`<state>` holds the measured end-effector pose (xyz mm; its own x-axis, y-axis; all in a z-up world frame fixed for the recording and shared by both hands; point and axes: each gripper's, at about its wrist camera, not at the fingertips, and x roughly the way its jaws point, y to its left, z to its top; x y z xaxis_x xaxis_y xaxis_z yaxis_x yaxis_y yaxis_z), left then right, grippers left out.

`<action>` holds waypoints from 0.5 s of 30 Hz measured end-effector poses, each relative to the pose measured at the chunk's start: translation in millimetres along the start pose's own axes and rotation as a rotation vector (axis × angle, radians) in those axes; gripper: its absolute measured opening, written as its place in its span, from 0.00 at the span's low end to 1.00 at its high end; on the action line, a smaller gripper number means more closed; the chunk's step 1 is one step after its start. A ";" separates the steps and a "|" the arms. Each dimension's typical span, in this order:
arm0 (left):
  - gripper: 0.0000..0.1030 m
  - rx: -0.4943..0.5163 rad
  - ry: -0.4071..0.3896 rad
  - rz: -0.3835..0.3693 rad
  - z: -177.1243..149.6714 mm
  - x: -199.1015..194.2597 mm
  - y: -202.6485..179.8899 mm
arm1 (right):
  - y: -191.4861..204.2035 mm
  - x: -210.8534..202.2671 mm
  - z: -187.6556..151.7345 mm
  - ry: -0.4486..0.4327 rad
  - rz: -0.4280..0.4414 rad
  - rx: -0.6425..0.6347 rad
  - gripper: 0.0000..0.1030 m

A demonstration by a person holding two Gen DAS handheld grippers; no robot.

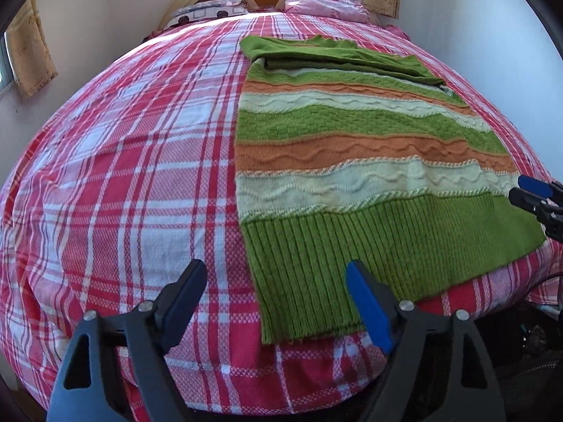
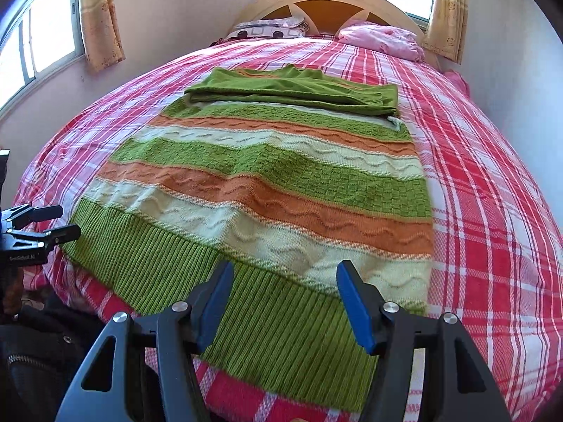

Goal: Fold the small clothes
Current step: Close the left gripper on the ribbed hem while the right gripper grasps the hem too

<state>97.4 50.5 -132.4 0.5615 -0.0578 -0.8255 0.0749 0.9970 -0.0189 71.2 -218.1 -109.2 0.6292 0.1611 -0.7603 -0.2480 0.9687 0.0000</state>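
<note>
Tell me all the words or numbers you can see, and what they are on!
One small white print on the left hand-held gripper, seen in the right wrist view: too blurred to read.
No words or numbers on the sweater, the bedsheet or the pillows.

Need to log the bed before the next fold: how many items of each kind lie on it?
Striped green, orange and cream knitted sweater: 1
Patterned white pillow with dark shapes: 1
Crumpled pink bedding bundle: 1
Total on the red plaid bedsheet: 3
</note>
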 end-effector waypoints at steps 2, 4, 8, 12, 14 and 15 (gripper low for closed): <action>0.75 -0.031 0.008 -0.018 -1.2 0.0 5.5 | -0.8 -2.0 -3.4 0.002 -0.002 0.004 0.60; 0.70 -0.063 0.027 -0.051 -2.8 2.1 9.9 | -2.5 -2.6 -6.5 0.006 0.000 0.012 0.60; 0.52 -0.114 0.083 -0.115 -9.4 10.7 13.9 | -8.8 -5.8 -12.8 0.012 -0.003 0.036 0.60; 0.42 -0.104 0.078 -0.135 -11.0 7.0 8.9 | -17.9 -11.4 -20.6 0.017 -0.014 0.064 0.60; 0.42 -0.101 0.081 -0.138 -12.4 7.3 7.8 | -22.7 -15.0 -25.0 0.020 -0.014 0.082 0.60; 0.41 -0.104 0.083 -0.141 -13.1 7.9 8.2 | -26.9 -17.3 -28.1 0.021 -0.016 0.099 0.60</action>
<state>91.7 58.8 -146.5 0.4814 -0.1972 -0.8540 0.0599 0.9795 -0.1924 46.2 -252.2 -114.3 0.6168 0.1422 -0.7742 -0.1636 0.9852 0.0507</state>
